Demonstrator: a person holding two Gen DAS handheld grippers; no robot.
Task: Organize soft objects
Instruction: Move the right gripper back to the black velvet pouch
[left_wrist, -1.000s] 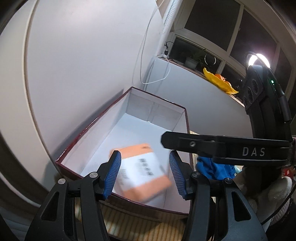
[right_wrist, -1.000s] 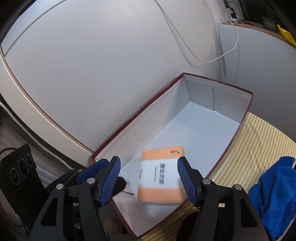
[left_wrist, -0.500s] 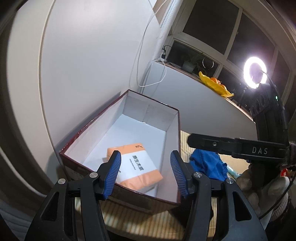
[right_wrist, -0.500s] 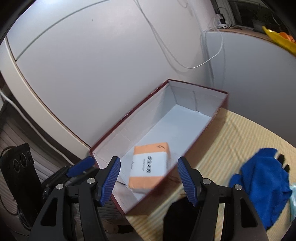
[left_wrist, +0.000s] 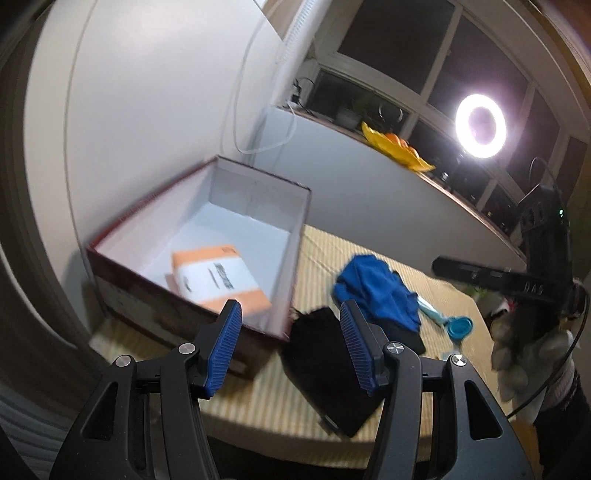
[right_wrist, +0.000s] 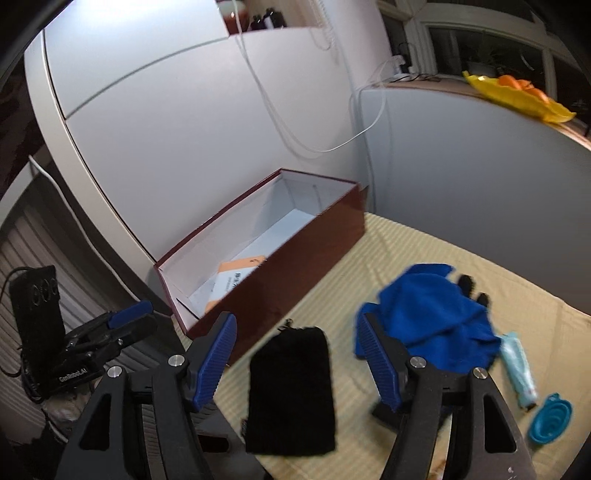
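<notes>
An orange and white soft pack (left_wrist: 218, 280) lies inside the open dark red box (left_wrist: 155, 314), also seen in the right wrist view (right_wrist: 236, 280) inside the box (right_wrist: 295, 254). A black pouch (right_wrist: 291, 391) lies flat on the striped mat (right_wrist: 424, 243) beside the box; it also shows in the left wrist view (left_wrist: 328, 365). A crumpled blue cloth (right_wrist: 428, 317) lies to its right, and in the left wrist view (left_wrist: 376, 288). My left gripper (left_wrist: 291, 347) is open and empty. My right gripper (right_wrist: 299, 362) is open and empty above the pouch.
A light blue tube (right_wrist: 519, 373) and a blue collapsible funnel (right_wrist: 550, 417) lie at the mat's right. White walls stand behind the box, with a white cable (right_wrist: 295, 140) hanging down. A ring light (left_wrist: 480, 125) shines by the window. The left gripper's body (right_wrist: 99, 339) sits left of the box.
Both grippers have pulled back and away from the box, leaving the orange pack inside it. The black pouch, blue cloth, tube and funnel have come into view.
</notes>
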